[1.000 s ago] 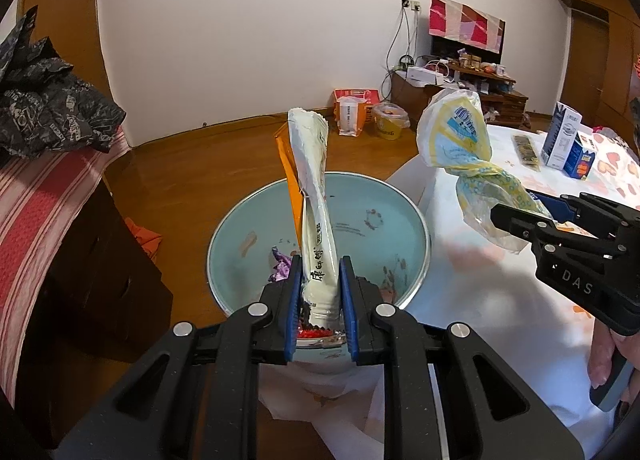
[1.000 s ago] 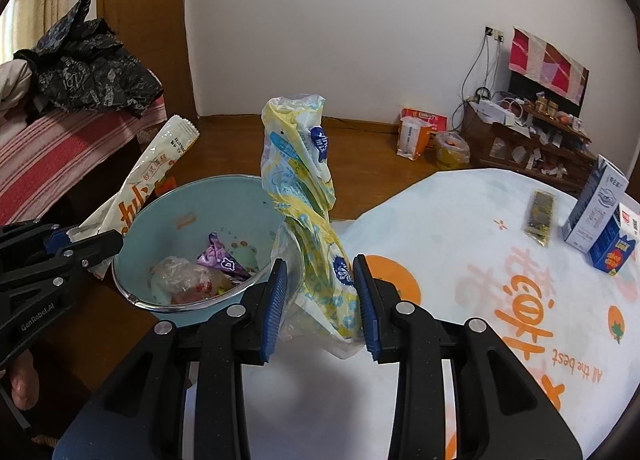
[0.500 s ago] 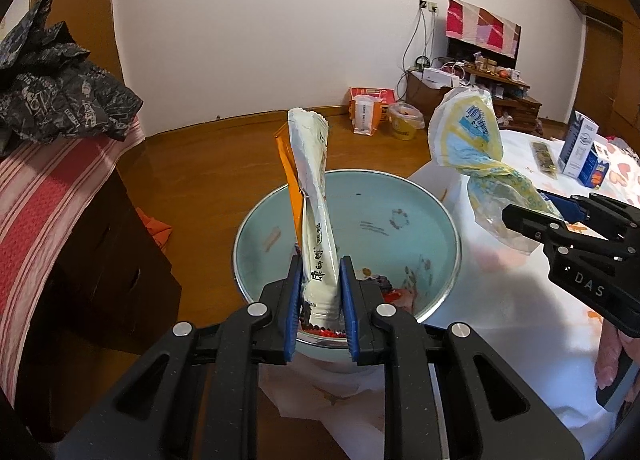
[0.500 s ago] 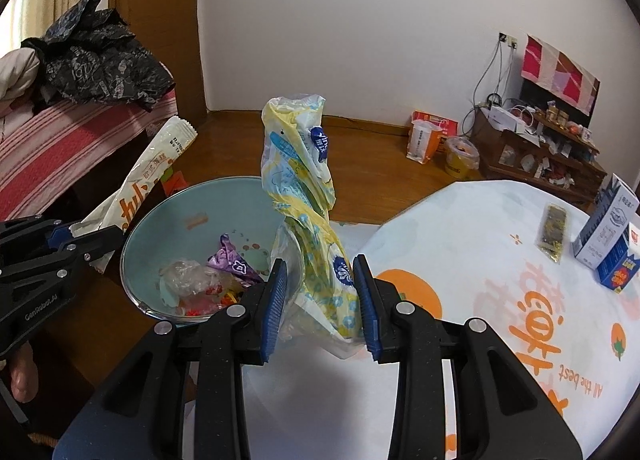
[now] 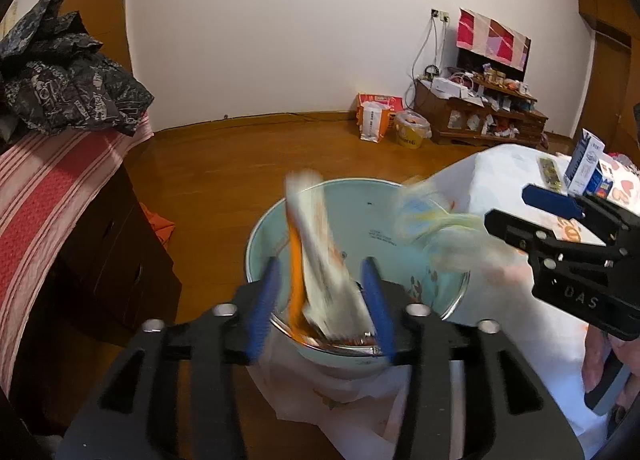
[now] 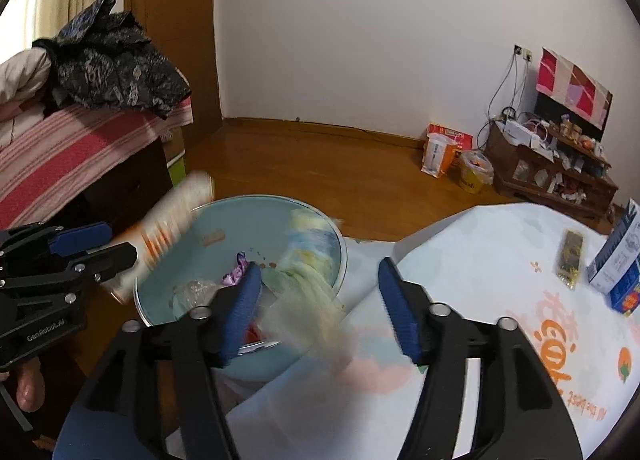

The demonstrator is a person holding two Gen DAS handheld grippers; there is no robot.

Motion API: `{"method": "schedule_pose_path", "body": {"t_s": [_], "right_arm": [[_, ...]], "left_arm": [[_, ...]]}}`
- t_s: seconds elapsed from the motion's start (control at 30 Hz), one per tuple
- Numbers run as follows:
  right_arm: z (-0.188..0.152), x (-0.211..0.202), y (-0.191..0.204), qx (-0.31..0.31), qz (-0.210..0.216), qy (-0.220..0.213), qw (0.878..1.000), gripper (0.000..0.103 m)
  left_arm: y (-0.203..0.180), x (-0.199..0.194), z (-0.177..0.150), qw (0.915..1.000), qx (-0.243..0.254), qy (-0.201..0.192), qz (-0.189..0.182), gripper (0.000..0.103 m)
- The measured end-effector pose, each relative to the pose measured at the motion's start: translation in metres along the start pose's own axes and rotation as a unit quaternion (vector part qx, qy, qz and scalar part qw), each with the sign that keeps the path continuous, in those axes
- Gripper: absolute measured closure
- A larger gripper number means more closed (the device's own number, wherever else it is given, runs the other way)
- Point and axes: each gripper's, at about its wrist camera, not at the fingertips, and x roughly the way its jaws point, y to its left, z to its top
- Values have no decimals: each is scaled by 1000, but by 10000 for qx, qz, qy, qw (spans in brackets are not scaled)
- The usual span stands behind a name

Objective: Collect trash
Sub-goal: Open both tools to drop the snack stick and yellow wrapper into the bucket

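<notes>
Left gripper [image 5: 320, 300] jaws opening; white-orange wrapper [image 5: 320, 256] between them, blurred, pads clear of it. Right gripper [image 6: 320, 300] jaws opening; yellow-blue bag [image 6: 308, 280] blurred between them, toward 11 o'clock. Pale-blue bowl [image 6: 208, 215], 12 o'clock of both, holds purple wrapper [image 6: 236, 274] and clear plastic [image 6: 192, 292].

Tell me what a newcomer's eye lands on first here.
Two blurred wrappers dropping toward the pale blue round bowl at the table's edge: a long white-and-orange packet between the opening left gripper, and a crumpled yellow-and-blue plastic bag between the opening right gripper. Neither gripper's pads press its wrapper.
</notes>
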Motion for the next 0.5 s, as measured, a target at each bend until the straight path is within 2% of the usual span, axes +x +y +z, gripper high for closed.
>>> {"method": "schedule_pose_path", "body": {"t_s": [0.1, 0.17, 0.23, 0.3, 0.37, 0.5], "right_arm": [[-7, -3, -9, 68, -41, 16, 10000, 42], [-11, -9, -16, 181, -52, -8, 9998, 41], [-15, -21, -24, 261, -100, -71, 9996, 41], [-20, -35, -32, 375, -157, -156, 9991, 40], [-25, -53, -43, 556, -242, -276, 9978, 39], [-29, -89, -63, 816, -386, -519, 9946, 37]], "left_arm": [[0, -2, 1, 10000, -11, -16, -31, 52], [-1, -4, 2, 10000, -26, -51, -28, 38], [-3, -10, 2, 9999, -34, -136, 3, 31], [-5, -17, 5, 9997, -39, -209, -72, 30], [-6, -25, 8, 9995, -54, -309, -82, 23], [-10, -43, 14, 9984, -76, -547, -126, 20]]}}
